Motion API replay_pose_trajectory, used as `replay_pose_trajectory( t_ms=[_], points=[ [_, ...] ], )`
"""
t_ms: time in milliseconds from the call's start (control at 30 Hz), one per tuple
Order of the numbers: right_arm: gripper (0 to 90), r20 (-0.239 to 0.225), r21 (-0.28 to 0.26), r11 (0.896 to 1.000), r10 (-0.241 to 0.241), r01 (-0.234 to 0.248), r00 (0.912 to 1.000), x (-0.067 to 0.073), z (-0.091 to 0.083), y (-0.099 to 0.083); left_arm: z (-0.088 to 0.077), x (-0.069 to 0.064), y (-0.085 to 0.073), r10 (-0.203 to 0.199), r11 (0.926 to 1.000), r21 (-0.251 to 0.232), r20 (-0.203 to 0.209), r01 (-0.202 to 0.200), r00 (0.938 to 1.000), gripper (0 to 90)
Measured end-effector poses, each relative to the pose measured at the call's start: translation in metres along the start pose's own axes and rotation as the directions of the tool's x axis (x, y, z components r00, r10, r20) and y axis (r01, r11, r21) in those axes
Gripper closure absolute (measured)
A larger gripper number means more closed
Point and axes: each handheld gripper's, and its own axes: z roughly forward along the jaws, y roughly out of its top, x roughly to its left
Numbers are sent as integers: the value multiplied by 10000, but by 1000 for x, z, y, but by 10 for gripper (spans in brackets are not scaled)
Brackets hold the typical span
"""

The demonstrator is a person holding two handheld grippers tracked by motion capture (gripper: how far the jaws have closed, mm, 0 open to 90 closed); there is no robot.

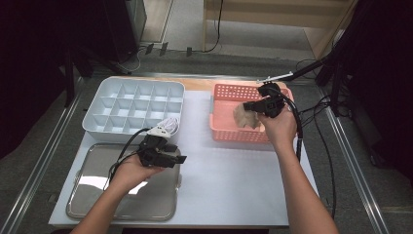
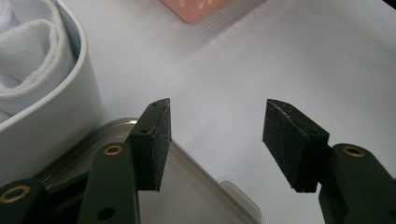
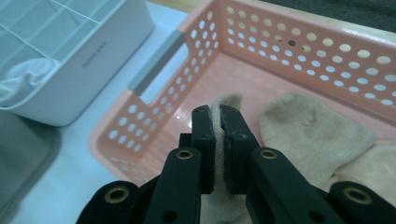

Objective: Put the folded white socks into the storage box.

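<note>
My right gripper (image 1: 252,106) hangs over the pink perforated basket (image 1: 237,135), shut on a fold of a beige sock (image 1: 245,118). In the right gripper view the black pads (image 3: 204,140) pinch the sock's fabric (image 3: 227,100) between them, above the basket's floor (image 3: 243,70). More beige sock (image 3: 313,130) lies on that floor to the right. My left gripper (image 1: 181,159) is held level over the far right corner of the steel tray (image 1: 97,195). Its jaws (image 2: 217,121) stand wide open with nothing between them.
A white divided organizer (image 1: 134,105) stands at the back left, with a rolled white sock (image 1: 168,124) in its near right compartment, seen close up as white cloth (image 2: 28,51). White table surface (image 1: 229,175) lies between the tray and the basket. Cables trail off the right edge.
</note>
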Motion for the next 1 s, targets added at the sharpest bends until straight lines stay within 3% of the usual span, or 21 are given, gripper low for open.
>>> replay_pose_trajectory(
  t_ms=[233,500,700,1000],
  points=[
    [863,-377,-320,9980,-556,544,9977,22,-28,3,-1,-1,1,37,10000,-68,-15,-37,10000,432],
    [862,-840,-443,9931,-1118,1084,9902,49,-46,-5,-1,-2,0,49,9999,-130,-5,-49,10000,432],
    [862,-1307,-506,9888,-1458,1403,9806,68,-45,-16,-1,-1,0,5,9999,-172,-9,-5,10000,432],
    [861,-1956,-427,9841,-1773,1722,9645,88,-24,-38,0,3,0,-12,9999,-108,-35,12,10000,432]
  ],
)
